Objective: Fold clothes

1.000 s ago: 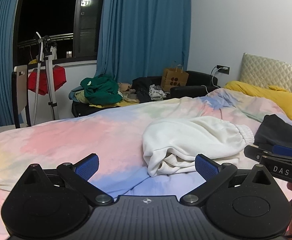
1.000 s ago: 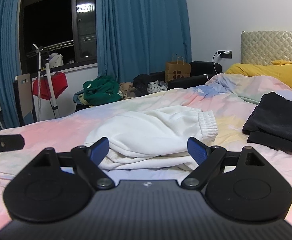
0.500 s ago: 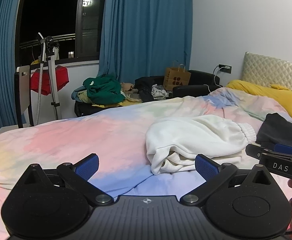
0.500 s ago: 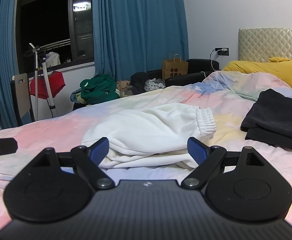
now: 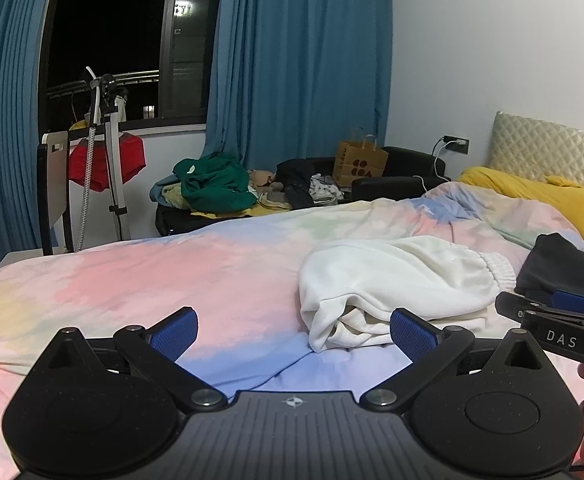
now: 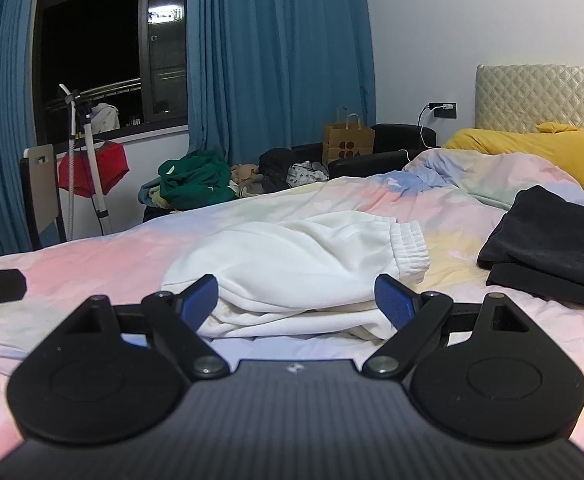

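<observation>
A folded white garment with a ribbed elastic band (image 5: 396,280) (image 6: 300,260) lies in the middle of the pastel bed cover (image 5: 171,276) (image 6: 91,256). My left gripper (image 5: 294,326) hovers open just in front of the garment's left end, nothing between its blue pads. My right gripper (image 6: 296,298) is open too, directly in front of the garment's near edge, and it shows from the side at the right edge of the left wrist view. A folded black garment (image 6: 552,240) (image 5: 560,264) rests to the right of the white one.
A yellow pillow (image 6: 532,148) and quilted headboard (image 6: 544,96) are at the far right. Beyond the bed a black sofa holds a green garment (image 5: 211,184), other clothes and a paper bag (image 5: 358,162). A stand with a red garment (image 5: 103,160) and a chair are left.
Both grippers have drawn back a little from the white garment and risen slightly; the garment sits a bit farther off in both views. Both stayed open.
</observation>
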A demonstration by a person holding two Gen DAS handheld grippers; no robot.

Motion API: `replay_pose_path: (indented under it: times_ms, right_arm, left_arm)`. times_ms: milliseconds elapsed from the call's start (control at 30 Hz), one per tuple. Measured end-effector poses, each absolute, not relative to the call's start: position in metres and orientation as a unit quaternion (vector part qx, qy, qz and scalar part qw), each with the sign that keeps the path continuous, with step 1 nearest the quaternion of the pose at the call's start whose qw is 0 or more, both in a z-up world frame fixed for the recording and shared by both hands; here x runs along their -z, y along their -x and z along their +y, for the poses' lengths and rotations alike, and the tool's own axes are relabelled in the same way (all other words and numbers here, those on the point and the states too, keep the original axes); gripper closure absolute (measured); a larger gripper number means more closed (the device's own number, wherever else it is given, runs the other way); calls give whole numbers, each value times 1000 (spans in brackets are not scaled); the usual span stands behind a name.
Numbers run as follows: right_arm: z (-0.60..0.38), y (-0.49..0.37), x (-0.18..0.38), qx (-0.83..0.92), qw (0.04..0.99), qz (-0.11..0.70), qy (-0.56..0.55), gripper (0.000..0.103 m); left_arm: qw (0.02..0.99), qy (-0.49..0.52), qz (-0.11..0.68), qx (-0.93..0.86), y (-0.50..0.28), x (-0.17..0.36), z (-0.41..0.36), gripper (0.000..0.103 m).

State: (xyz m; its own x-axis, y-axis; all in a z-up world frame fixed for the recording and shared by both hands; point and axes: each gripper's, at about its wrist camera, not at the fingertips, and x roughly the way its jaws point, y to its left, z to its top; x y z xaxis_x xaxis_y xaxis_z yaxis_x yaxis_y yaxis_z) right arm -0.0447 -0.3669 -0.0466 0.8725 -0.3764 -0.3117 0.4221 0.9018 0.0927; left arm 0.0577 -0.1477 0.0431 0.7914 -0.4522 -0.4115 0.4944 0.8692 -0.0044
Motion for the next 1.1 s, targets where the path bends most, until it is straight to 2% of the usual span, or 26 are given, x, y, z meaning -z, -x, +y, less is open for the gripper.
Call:
replay_pose_path:
  times_ms: [1100]
  right_arm:
    - [-366, 44, 46, 204, 965, 148, -78, 16]
  left_arm:
    - [945, -63, 203, 248, -56, -38, -148, 0]
